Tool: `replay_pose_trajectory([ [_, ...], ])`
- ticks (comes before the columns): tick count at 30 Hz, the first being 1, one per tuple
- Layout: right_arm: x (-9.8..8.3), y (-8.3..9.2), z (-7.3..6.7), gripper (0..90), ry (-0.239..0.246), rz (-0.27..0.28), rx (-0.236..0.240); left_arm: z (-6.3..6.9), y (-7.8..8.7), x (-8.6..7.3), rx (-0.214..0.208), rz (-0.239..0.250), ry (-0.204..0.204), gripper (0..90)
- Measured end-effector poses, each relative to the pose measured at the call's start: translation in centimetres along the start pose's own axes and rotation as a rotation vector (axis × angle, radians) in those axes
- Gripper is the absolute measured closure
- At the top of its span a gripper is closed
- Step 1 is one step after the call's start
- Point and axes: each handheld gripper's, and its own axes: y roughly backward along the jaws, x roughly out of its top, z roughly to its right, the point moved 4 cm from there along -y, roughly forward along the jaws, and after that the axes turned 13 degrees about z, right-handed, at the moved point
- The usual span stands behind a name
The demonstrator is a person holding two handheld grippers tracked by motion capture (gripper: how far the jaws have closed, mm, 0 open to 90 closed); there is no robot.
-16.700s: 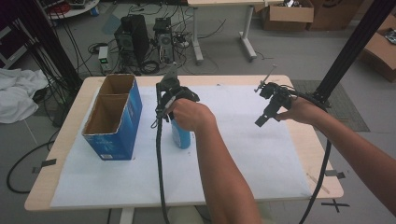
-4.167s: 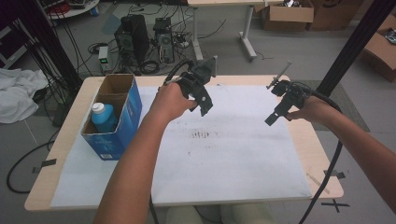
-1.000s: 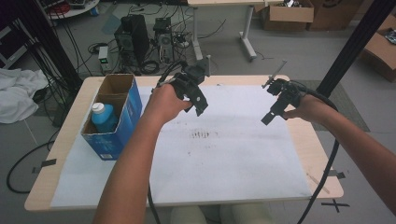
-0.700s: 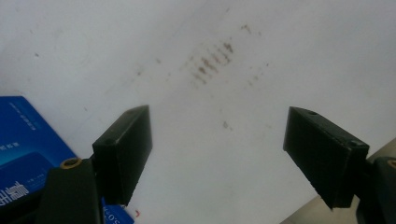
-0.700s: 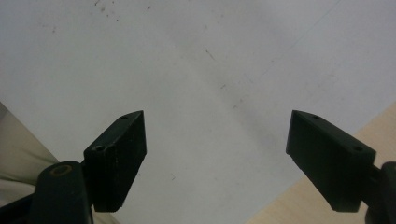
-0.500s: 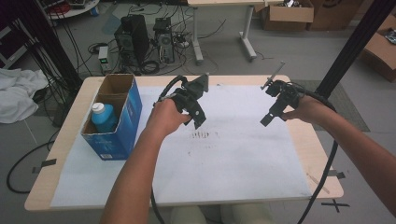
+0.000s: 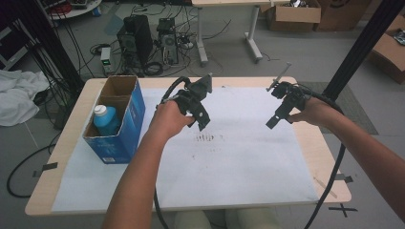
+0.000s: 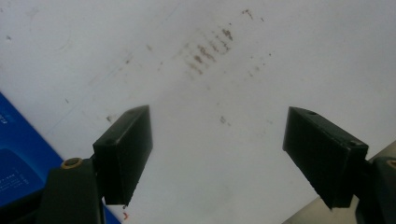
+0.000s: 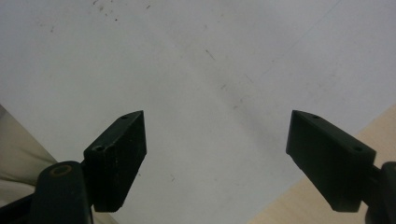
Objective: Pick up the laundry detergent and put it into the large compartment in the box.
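Observation:
A blue bottle with a white cap (image 7: 104,119) stands upright inside the open blue carton (image 7: 125,125) at the table's left. My left gripper (image 7: 201,120) hangs over the white sheet (image 7: 229,167), right of the carton, pointing down. Its jaws are open with nothing between them (image 8: 217,123); below them lie brown smudges (image 8: 205,51) and a corner of the blue carton (image 8: 18,158). My right gripper (image 7: 274,119) hovers over the sheet's right part. It is also open and empty (image 9: 217,123).
The wooden table (image 7: 329,157) shows bare along the sheet's right edge, seen too as a tan strip (image 9: 285,205). Faint smudges (image 7: 207,138) mark the sheet's middle. Computers and cables (image 7: 143,43) and cardboard boxes (image 7: 291,14) sit on the floor beyond.
Long ago the left gripper held the blue bottle on the sheet; the bottle now stands in the carton. Over the last second the left gripper sank slightly toward the table. The right gripper kept still.

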Motion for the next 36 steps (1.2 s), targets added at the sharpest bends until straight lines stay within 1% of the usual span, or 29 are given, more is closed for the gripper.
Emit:
replay_pose_trajectory([
  [8,-0.02,0.06,0.02,20.1,0.007,0.0,0.001,0.01,0.23,0.06,-0.001,0.004,0.0,24.8],
  [22,-0.01,0.09,-0.05,20.1,0.007,0.0,0.001,0.05,0.42,0.1,0.002,0.006,0.0,24.8],
  [36,0.01,0.0,0.02,20.1,0.007,0.0,0.004,-0.02,0.34,0.11,0.0,0.006,0.001,24.9],
])
